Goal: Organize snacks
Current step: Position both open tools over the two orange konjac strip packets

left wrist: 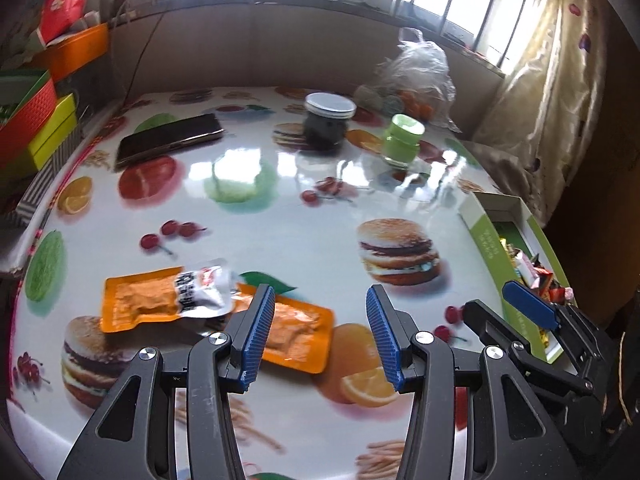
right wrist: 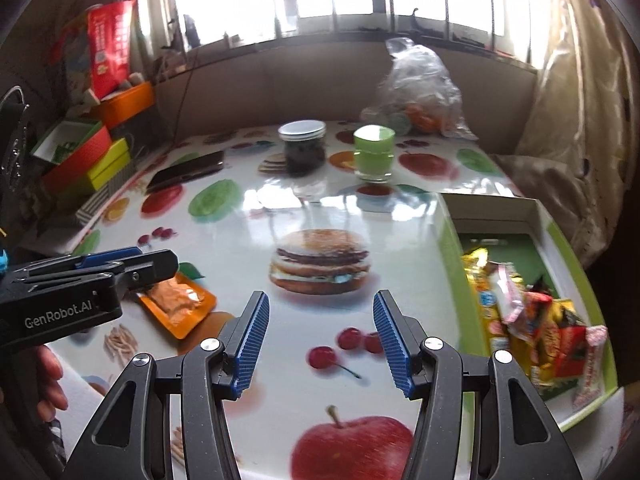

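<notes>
Left wrist view: left gripper (left wrist: 320,332) spread wide, holding nothing, low over the table (left wrist: 280,216). Two orange snack packs still loose: one (left wrist: 140,300) at approx. 9 o'clock of the fingers, w/ a silver packet (left wrist: 204,288) lying on it; second orange pack (left wrist: 296,328) just under the left finger. Right gripper (left wrist: 532,308) at 3 o'clock, over the green box (left wrist: 486,240).

Right wrist view: right gripper (right wrist: 320,340) also spread, empty. Green box at 3 o'clock already holds a heap of wrapped snacks (right wrist: 532,320). Judging by that, most is done; approx. three packs left.
</notes>
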Demonstrator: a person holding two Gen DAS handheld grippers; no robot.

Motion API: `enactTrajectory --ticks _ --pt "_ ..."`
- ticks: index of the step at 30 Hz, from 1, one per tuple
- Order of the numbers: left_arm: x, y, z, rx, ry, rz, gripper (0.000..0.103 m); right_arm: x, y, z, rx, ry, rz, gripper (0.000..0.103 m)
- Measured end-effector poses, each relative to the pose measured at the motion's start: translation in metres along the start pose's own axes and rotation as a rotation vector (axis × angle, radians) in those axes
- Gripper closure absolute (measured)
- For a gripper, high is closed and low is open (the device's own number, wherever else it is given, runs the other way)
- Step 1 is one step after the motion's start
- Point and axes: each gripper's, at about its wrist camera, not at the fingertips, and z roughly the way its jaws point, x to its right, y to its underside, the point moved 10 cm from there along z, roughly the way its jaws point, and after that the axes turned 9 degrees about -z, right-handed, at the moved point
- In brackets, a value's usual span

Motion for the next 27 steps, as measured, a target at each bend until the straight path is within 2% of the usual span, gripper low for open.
enactTrajectory --ticks 7,16,18,27 --pt "-0.040 0.000 0.000 -0.001 -0.058 -0.026 0.054 -0.028 0.002 0.022 -0.035 -0.070 -0.017 0.049" --pt "-0.086 0.003 0.002 -0.027 -0.101 -0.058 0.054 -0.070 0.000 0.044 -0.065 -0.148 -0.109 0.049" --pt "-0.095 0.003 0.001 -0.021 -0.124 -0.044 0.054 -0.081 -0.001 0.047 -0.068 -0.174 -0.138 0.049" --pt "-0.119 0.006 0.007 -0.054 -0.136 0.003 0.054 -0.118 0.001 0.064 -0.109 -0.262 -0.245 0.046"
